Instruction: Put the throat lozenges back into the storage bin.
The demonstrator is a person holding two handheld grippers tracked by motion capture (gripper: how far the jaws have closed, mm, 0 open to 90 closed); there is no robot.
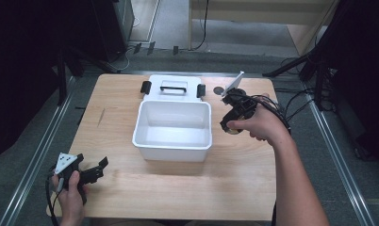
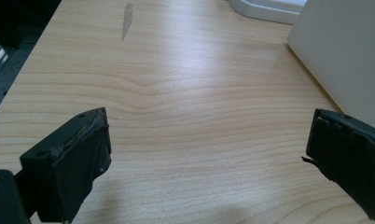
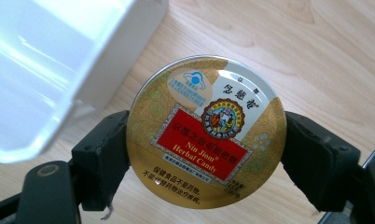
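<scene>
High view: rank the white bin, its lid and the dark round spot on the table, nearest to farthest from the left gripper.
From the left gripper at the near-left corner:
1. White bin, mid-table.
2. Lid, flat behind the bin.
3. Dark round spot, far right, beside the lid.

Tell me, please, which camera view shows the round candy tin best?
The right gripper view: the candy tin faces the lens, label readable, clamped between the right gripper pads. The high view has just a sliver under the hand; the left gripper view faces the table.
</scene>
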